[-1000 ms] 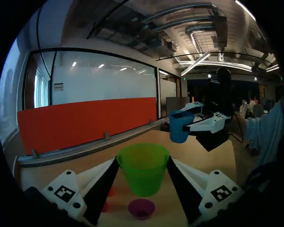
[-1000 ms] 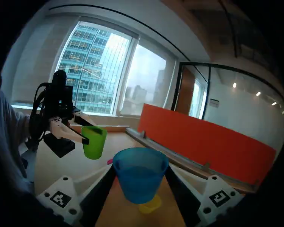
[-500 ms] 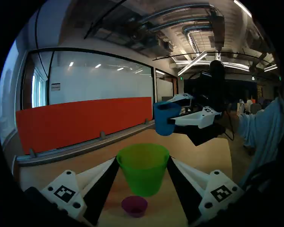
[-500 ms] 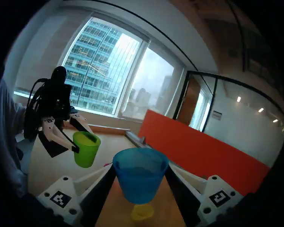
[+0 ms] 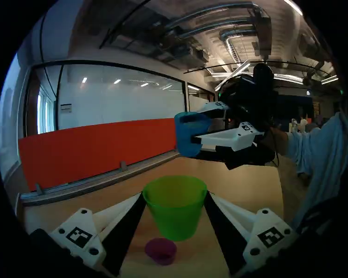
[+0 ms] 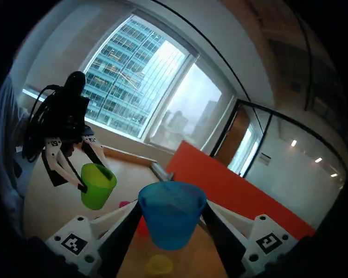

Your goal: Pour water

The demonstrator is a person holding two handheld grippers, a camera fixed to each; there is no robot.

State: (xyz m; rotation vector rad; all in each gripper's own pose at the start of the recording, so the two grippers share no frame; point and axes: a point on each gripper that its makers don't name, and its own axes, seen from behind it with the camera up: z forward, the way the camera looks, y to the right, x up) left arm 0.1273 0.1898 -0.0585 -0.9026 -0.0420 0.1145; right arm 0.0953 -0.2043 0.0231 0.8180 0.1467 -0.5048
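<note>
In the left gripper view my left gripper (image 5: 175, 211) is shut on a green cup (image 5: 175, 205), held upright above the wooden table (image 5: 239, 180). Higher and farther off, the blue cup (image 5: 189, 133) hangs in the right gripper, held by a hand in a light sleeve (image 5: 313, 153). In the right gripper view my right gripper (image 6: 171, 217) is shut on the blue cup (image 6: 172, 213), tilted a little. The green cup (image 6: 97, 185) sits lower left there, pinched by the left gripper.
A small purple cup (image 5: 160, 250) stands on the table below the green cup. A yellow cup (image 6: 158, 265), a red one (image 6: 142, 226) and a pink one (image 6: 124, 204) lie below the blue cup. An orange partition (image 5: 95, 148) and a rail run behind the table.
The right gripper has lifted the blue cup higher and brought it closer over the green cup, tilting somewhat. The green cup stays steady in the left gripper.
</note>
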